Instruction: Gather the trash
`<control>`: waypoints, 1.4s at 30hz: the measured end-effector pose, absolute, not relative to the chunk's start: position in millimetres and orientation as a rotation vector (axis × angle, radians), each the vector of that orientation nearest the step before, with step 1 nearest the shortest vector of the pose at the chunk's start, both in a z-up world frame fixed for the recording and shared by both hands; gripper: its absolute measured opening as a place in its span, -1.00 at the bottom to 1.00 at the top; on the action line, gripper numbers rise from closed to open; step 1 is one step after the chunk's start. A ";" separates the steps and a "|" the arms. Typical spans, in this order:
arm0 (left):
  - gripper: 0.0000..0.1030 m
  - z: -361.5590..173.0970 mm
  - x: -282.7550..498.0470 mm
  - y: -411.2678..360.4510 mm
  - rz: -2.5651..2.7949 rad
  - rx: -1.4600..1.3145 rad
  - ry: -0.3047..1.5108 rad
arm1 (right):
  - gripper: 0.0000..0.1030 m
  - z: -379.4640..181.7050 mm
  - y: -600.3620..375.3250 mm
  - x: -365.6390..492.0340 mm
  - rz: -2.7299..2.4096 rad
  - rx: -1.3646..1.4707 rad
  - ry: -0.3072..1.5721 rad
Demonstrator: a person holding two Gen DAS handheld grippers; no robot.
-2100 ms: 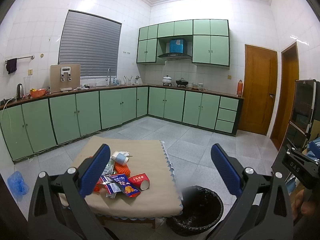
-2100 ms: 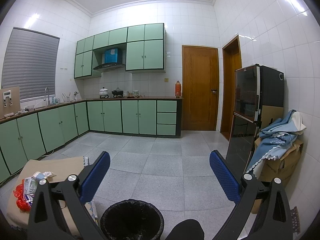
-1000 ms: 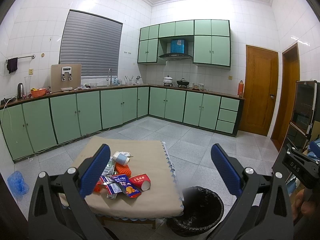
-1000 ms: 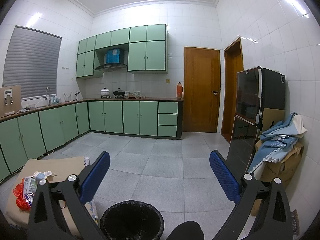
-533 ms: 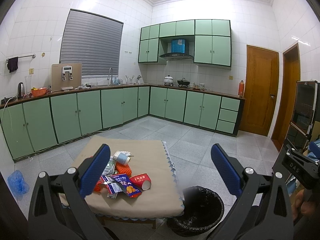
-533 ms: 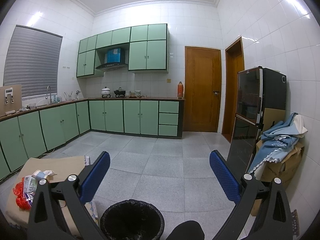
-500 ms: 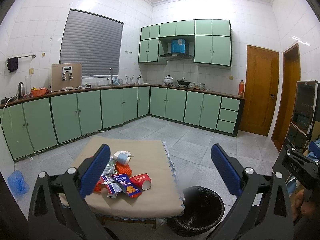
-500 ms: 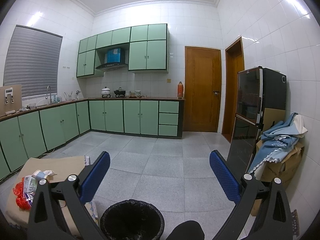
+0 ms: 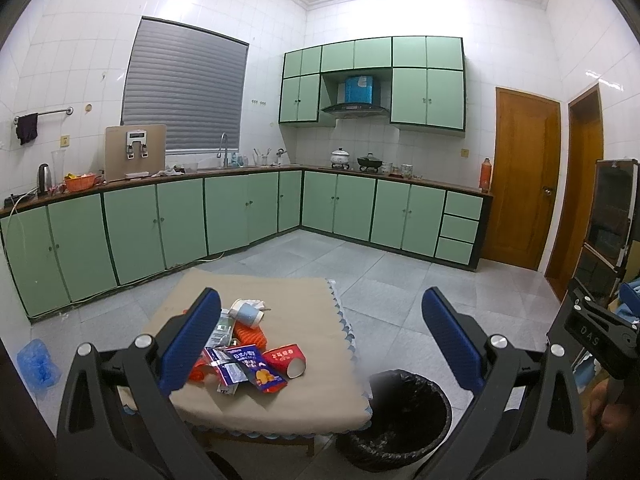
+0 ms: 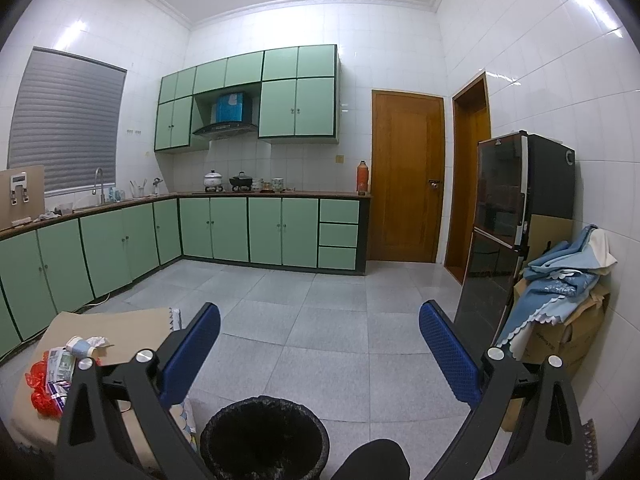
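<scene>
Both wrist views face kitchen (sharing table [image 9: 276, 408], bin [image 10: 264, 440]).

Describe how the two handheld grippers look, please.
Both the left gripper and the right gripper have black angular frames with silver screws. Their fingers carry blue textured pads. In the left wrist view, the right gripper's body shows white letters "DAS".

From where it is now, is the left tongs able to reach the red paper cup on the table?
Probably yes. The left tongs is open and holds nothing. The red paper cup lies on its side at the near right edge of the trash pile on the table, with nothing on top of it.
</scene>
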State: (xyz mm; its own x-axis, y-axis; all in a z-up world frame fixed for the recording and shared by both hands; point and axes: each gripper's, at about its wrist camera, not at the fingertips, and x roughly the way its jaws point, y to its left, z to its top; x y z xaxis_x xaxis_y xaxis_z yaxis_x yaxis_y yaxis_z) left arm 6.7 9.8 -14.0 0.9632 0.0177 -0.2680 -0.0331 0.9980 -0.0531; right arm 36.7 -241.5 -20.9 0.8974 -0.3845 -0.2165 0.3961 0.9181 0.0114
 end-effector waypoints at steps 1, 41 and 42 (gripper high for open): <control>0.89 -14.8 7.1 10.0 0.028 -0.055 0.274 | 0.89 -21.2 -241.7 37.3 -0.404 0.055 0.214; 0.89 -138.9 81.2 157.1 0.332 -0.089 0.442 | -0.36 -248.0 27.3 190.9 0.624 -0.364 0.460; 0.89 -139.4 86.1 160.2 0.334 -0.087 0.441 | -0.41 -252.8 31.7 192.9 0.627 -0.368 0.466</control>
